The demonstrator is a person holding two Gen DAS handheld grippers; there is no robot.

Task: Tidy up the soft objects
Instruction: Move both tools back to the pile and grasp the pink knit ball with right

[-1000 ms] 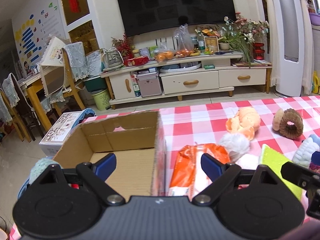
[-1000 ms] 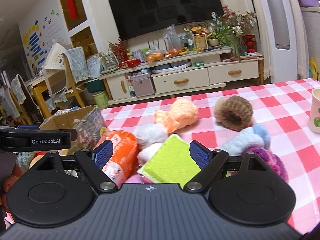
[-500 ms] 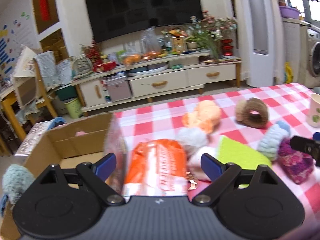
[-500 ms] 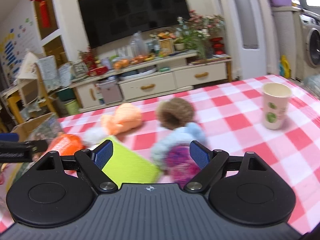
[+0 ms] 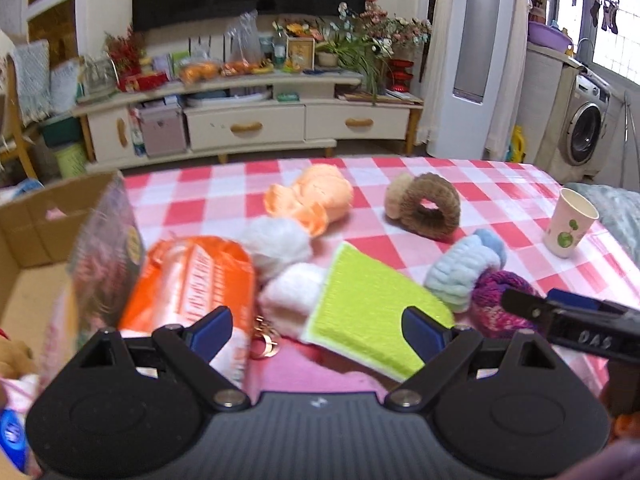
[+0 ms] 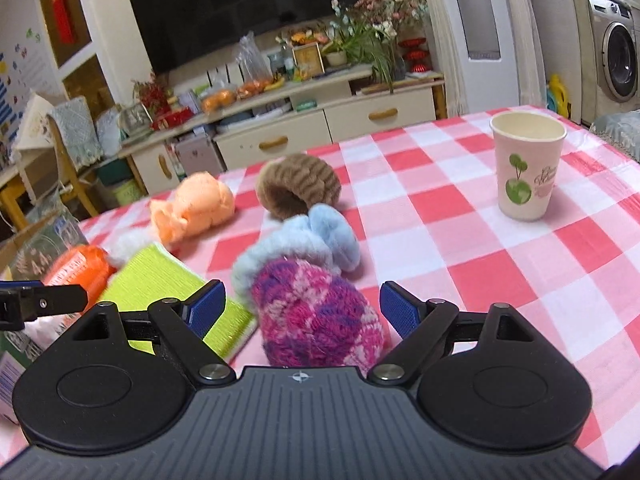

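Observation:
Soft things lie on a red-and-white checked table. My left gripper (image 5: 316, 334) stands open above a lime-green cloth (image 5: 368, 304), a white fluffy ball (image 5: 292, 294) and an orange packet (image 5: 192, 280). My right gripper (image 6: 302, 310) is open too, its jaws on either side of a pink-purple knitted piece (image 6: 316, 316) without pressing it. Behind that lies a light-blue fluffy ring (image 6: 316, 240), then a brown furry ring (image 6: 298, 188) and an orange plush (image 6: 196, 206). A cardboard box (image 5: 28, 248) stands open at the left.
A paper cup (image 6: 526, 164) stands on the table at the right. A gold key ring (image 5: 264, 344) lies by the white ball. Beyond the table's far edge are a TV cabinet (image 5: 248, 120) and a washing machine (image 5: 584, 128).
Both views swung right and dipped toward the table. The left one left the box and now faces the cloth pile. The right one closed in on the pink-purple knit; the cup came into view.

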